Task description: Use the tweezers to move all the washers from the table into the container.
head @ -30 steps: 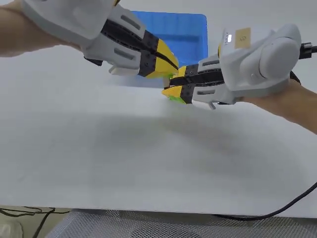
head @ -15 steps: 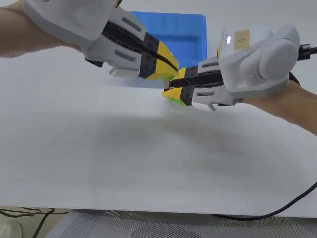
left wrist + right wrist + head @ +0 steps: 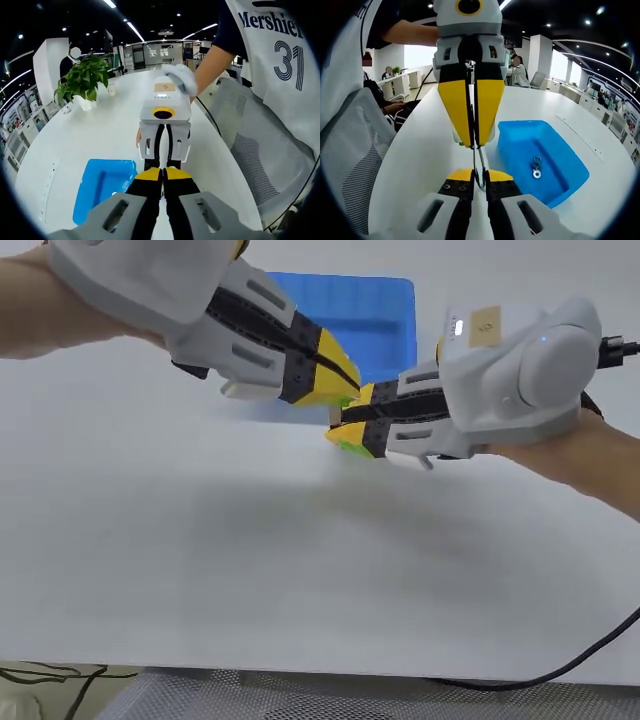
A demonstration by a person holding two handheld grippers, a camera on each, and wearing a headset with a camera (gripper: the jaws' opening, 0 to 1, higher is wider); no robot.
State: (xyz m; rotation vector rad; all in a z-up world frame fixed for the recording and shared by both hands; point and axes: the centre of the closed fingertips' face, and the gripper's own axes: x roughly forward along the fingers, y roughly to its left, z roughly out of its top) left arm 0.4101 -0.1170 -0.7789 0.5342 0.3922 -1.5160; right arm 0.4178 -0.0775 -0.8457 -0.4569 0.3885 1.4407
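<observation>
The washers (image 3: 536,170) I can make out are small bright metal rings with round holes, lying together on the floor of the container (image 3: 555,150). From here I cannot tell whether any remain out on the table (image 3: 300,560). The tweezers (image 3: 476,155) are just beside the container's near long wall: two thin, shiny steel blades running close together to a fine point. The right gripper (image 3: 479,176) pinches their handle end between its yellow-tipped jaws. The left gripper (image 3: 475,142) faces it tip to tip, its jaws pressed almost together on the far end of the blades. I read this as a two-handed adjustment of the tool, either a hand-over or a reseating, and not a pick or a drop. The next move calls for one gripper to let go cleanly while the other keeps the blades square, because thin smooth steel can twist or slip in hard pads. A small green piece (image 3: 352,445) sits under the right gripper's tip on the side away from the container; I cannot say what it is. The container is a shallow rectangular tub of glossy blue plastic with rounded corners. Around it the table is smooth, matt and white, and a dark cable (image 3: 560,660) trails over the edge farthest from the container.
</observation>
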